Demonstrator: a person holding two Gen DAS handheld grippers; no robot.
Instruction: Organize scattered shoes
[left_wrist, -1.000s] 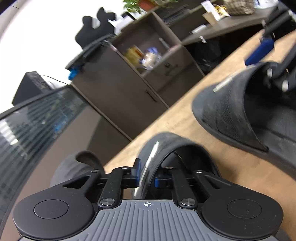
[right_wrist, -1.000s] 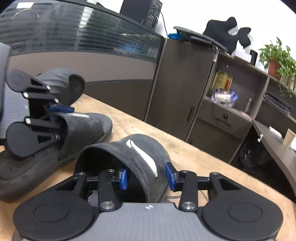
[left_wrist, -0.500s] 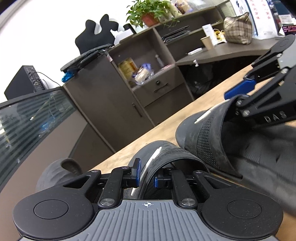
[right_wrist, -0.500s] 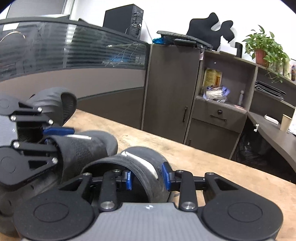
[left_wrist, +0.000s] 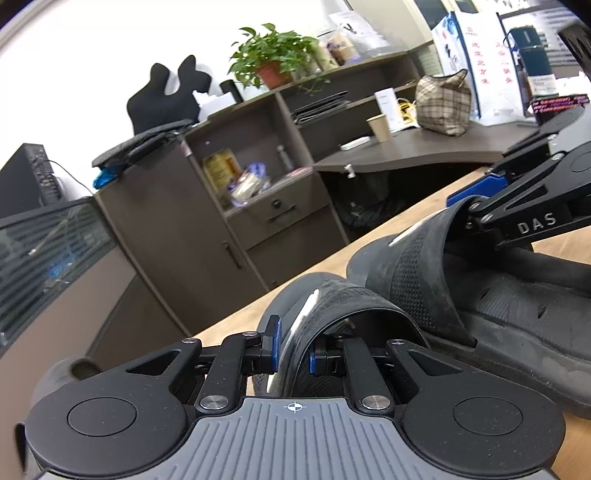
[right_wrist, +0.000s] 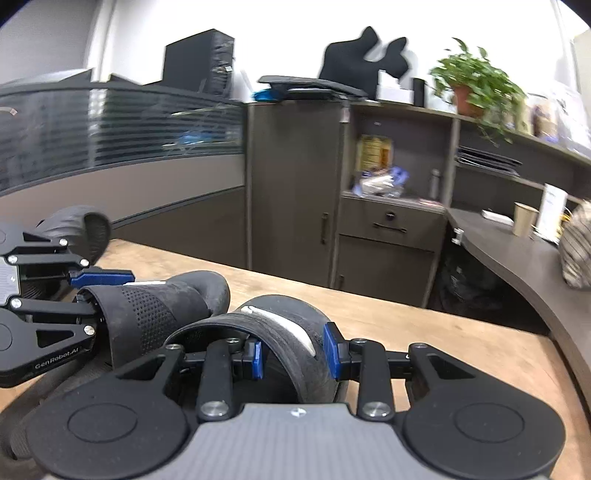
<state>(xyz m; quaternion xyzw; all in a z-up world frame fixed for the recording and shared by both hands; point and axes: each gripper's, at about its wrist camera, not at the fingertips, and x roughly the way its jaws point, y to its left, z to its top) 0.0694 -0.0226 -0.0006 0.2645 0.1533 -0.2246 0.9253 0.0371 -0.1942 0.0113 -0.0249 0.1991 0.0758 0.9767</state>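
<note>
Two black slide sandals lie side by side on a wooden table (left_wrist: 399, 225). My left gripper (left_wrist: 293, 349) is shut on the strap of the left sandal (left_wrist: 343, 299). My right gripper (right_wrist: 293, 356) is shut on the strap of the right sandal (right_wrist: 291, 321). In the left wrist view the right sandal (left_wrist: 480, 295) lies to the right with the other gripper (left_wrist: 524, 210) on its strap. In the right wrist view the left sandal (right_wrist: 147, 310) lies to the left, held by the other gripper (right_wrist: 44, 291).
A third dark shoe (right_wrist: 77, 229) sits at the table's far left edge. Beyond the table stand a dark cabinet with shelves (right_wrist: 332, 192), a glass partition (right_wrist: 110, 129) and a side desk (right_wrist: 524, 243) with a paper cup and a bag.
Both grippers have swung level with their sandals. The two sandals now sit closer together and more parallel.
</note>
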